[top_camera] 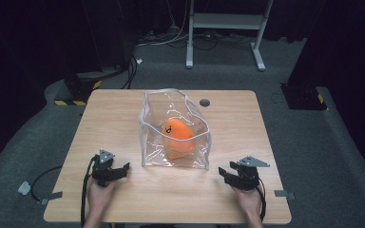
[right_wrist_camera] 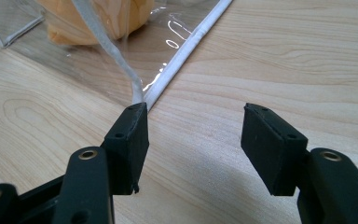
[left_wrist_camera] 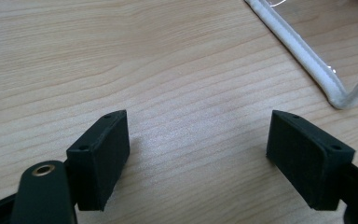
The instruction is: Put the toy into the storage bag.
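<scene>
A clear plastic bag (top_camera: 173, 128) with white piping stands open-topped in the middle of the wooden table (top_camera: 123, 114). Inside it lies an orange plush toy (top_camera: 178, 135) with a small black face mark. My left gripper (top_camera: 123, 168) rests low on the table just left of the bag's near corner, jaws open over bare wood (left_wrist_camera: 196, 135). My right gripper (top_camera: 223, 172) sits to the right of the bag's near right corner, open, nothing between its jaws (right_wrist_camera: 193, 135). The bag's white edge (right_wrist_camera: 186, 46) and the plush toy (right_wrist_camera: 98, 18) lie just beyond its fingertips.
A round grey grommet (top_camera: 205, 102) sits in the table behind the bag. A white metal frame (top_camera: 225, 28) and cables lie on the dark floor beyond the table. Bare wood stretches to both sides of the bag.
</scene>
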Motion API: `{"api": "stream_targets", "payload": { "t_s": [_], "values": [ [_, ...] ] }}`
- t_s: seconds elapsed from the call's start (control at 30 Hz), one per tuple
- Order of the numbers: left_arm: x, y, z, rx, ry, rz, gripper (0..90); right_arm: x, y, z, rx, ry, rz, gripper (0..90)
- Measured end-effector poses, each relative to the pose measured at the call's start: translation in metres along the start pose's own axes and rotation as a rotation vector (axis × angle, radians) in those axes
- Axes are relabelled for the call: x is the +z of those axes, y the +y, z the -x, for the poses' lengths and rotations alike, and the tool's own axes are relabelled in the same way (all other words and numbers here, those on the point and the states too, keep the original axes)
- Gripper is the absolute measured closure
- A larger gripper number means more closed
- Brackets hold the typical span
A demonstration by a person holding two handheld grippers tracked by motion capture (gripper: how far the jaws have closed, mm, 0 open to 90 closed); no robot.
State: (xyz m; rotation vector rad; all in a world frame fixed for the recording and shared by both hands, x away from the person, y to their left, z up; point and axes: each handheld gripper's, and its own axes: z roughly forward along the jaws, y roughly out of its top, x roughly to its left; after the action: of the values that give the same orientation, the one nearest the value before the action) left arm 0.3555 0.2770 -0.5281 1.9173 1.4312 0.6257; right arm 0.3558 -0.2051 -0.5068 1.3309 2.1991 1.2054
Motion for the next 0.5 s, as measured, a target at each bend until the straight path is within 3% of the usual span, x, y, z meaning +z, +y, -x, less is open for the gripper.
{"api": "stream_targets", "payload": {
  "t_s": [0.5],
  "values": [
    [0.000, 0.000, 0.000, 0.000, 0.000, 0.000, 21.2, 0.014, -0.002, -0.003, -0.047, -0.053, -0.048, 41.0]
  ]
}}
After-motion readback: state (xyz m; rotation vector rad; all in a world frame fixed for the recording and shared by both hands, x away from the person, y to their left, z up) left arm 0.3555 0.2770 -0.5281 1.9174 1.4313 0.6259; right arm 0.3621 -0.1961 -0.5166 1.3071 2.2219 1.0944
